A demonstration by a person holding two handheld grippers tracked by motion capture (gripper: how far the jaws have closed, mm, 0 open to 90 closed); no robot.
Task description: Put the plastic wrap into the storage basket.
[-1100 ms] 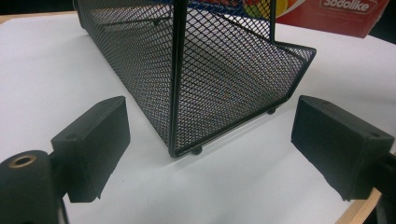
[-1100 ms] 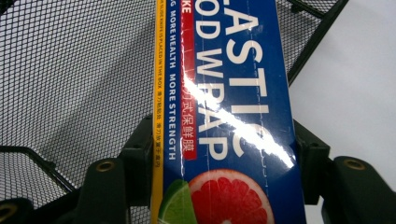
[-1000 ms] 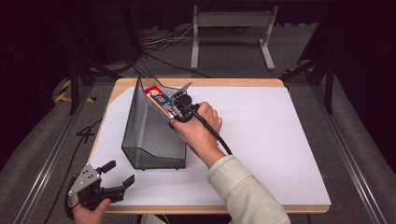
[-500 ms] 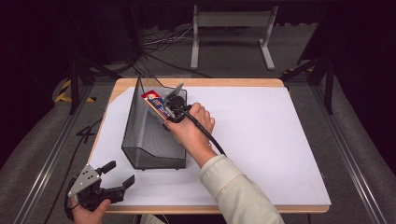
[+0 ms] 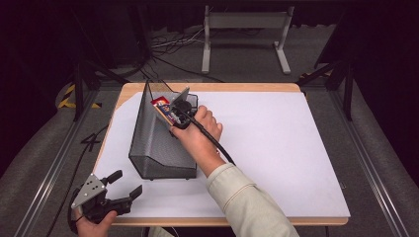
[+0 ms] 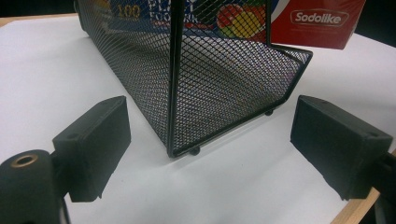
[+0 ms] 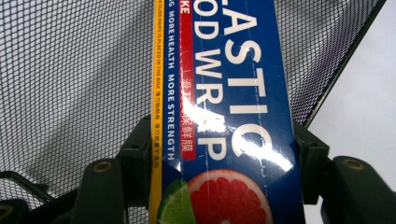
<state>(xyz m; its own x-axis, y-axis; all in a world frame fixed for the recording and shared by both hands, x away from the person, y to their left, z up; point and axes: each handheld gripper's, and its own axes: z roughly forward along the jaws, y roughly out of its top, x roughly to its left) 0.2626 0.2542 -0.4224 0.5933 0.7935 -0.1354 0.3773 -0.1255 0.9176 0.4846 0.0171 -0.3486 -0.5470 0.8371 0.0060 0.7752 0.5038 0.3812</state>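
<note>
A wooden surface (image 5: 232,88) is seen from above, almost wholly covered by a white sheet (image 5: 286,148), with a strip of bare wood left along the far and near edges. Grey carpeted floor (image 5: 44,153) surrounds it, crossed at the left by a metal rail and marked with yellow and black tape at the upper left of the frame. Beyond the far edge, at the top centre, a pale metal stand (image 5: 244,29) is set on the floor among loose cables, and the room behind is dark.

In the left half of the sheet a black mesh file holder (image 5: 153,143) is placed, its tall end toward the top of the frame. A box of plastic food wrap (image 5: 165,109), blue with red and yellow print, is held slanting inside the tall end of the holder. The box is clamped across its width by the right gripper (image 5: 179,111), its jaws part-way apart and pressed on the two long sides, as is seen close up in the right gripper view, where mesh lies behind the box (image 7: 233,116). The hand and a pale sleeve reach in from the bottom centre.

The left gripper (image 5: 123,183) is held at the lower left corner of the surface, its jaws wide apart with nothing between them, pointed at the low end of the holder (image 6: 210,84)
</note>
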